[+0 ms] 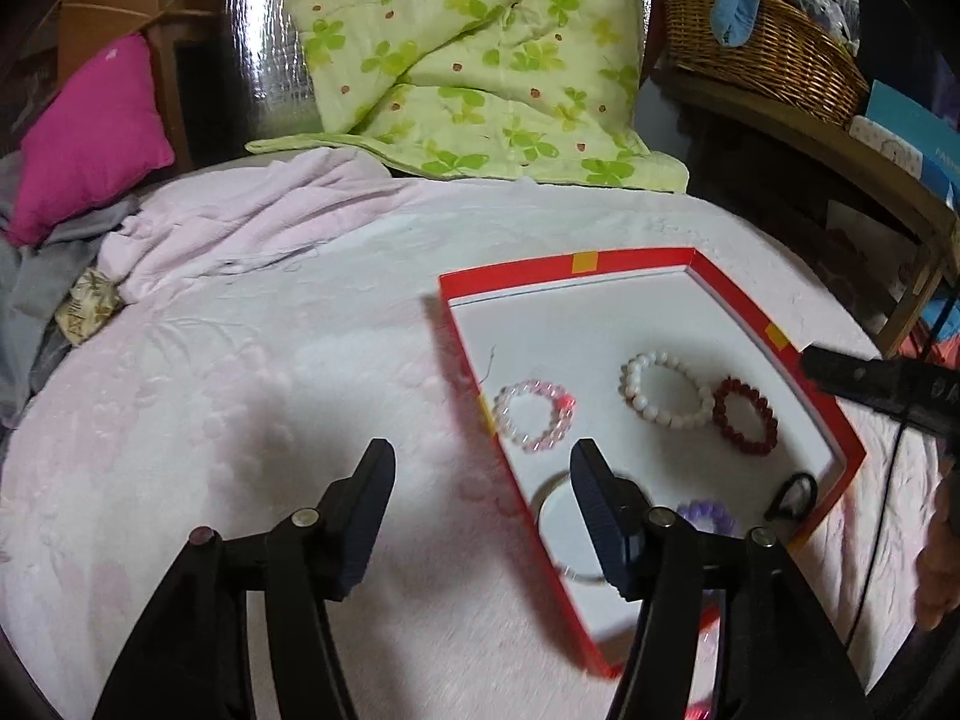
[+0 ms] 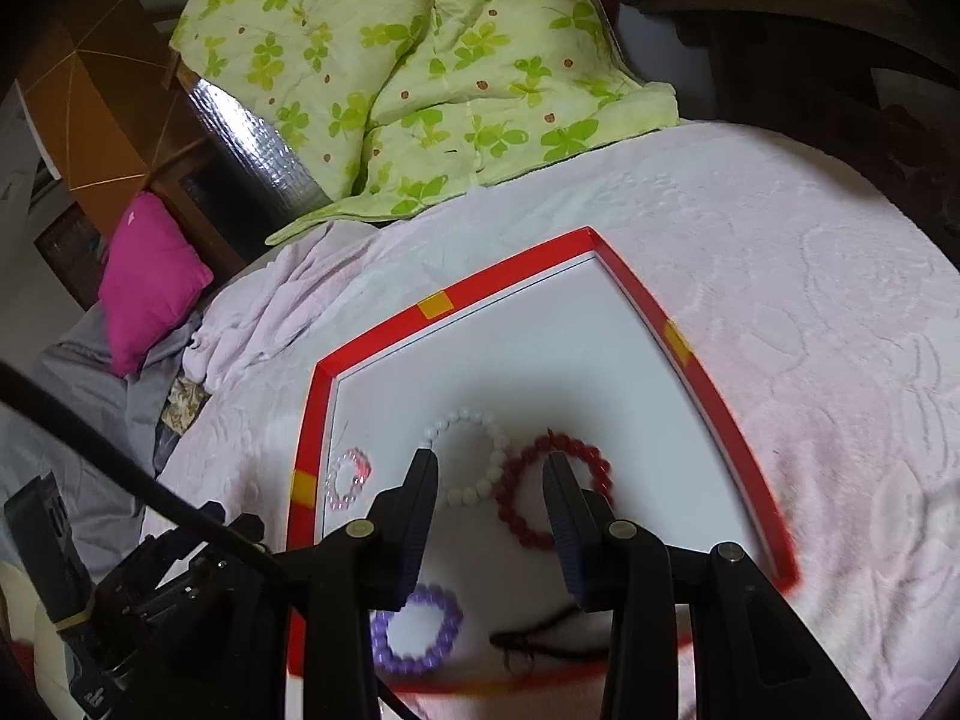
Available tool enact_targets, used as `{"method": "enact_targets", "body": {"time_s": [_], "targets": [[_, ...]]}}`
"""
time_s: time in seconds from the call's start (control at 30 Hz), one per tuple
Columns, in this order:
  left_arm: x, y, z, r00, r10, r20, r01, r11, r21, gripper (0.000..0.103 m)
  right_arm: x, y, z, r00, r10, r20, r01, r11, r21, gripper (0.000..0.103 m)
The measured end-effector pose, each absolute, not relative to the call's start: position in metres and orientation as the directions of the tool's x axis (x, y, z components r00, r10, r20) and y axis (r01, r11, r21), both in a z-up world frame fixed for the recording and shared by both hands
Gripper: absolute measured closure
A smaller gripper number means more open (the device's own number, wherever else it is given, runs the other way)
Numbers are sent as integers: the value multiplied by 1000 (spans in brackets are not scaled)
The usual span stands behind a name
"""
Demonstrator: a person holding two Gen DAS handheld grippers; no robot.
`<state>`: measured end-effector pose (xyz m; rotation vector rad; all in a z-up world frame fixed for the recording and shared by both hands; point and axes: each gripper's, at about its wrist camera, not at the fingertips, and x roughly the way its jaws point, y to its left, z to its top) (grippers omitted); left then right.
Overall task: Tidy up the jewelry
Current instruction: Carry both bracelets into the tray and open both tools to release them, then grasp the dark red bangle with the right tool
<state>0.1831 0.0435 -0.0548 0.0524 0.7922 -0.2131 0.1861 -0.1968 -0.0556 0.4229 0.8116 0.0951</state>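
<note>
Looks close to finished, judging by the layout: five bracelets already in the red tray [image 2: 714, 396] on the bed [image 1: 240, 360], none seen loose on the blanket.

- Pink bracelet [image 1: 534, 415] at the tray's 9 o'clock edge; white bracelet [image 1: 665, 388] near centre, touching the red bracelet [image 1: 745, 417] at its 3 o'clock.
- Purple bracelet [image 2: 417, 630] and a dark cord [image 2: 558, 639] toward 6 o'clock; a thin bangle [image 1: 555, 534] by the near left wall.
- Left to do, probably: spacing the two touching rings apart — little else visible.

Tray lies flat, long axis running roughly 7 to 1 o'clock in the right wrist view, one corner toward the green quilt [image 2: 420, 60]. Rings flat, no real long axis.

Left gripper [image 1: 483, 519]: jaws spread, empty, straddling the tray's left wall. Right gripper [image 2: 489, 519]: jaws spread, empty, over the white and red rings.
</note>
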Motion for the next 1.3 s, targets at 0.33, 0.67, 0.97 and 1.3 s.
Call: {"method": "enact_targets", "body": {"time_s": [0.33,0.67,0.97,1.3], "targets": [[125,64,-62,682,-120,-721,213,976,38,40,124,-234,-40,731,237,-640,110,885,452,64],[72,77,-93,587,-157,-794,185,981,-58,40,65,-238,-65,679,286,-677,151,847,509,64],[44,65,-96,590,-216,-778,229,969,-96,37,39,-211,-91,607,344,-717,112,856,505,64],[46,45,-99,607,-184,-773,251,968,-33,33,44,-162,-101,543,356,-761,-28,913,407,66]]}}
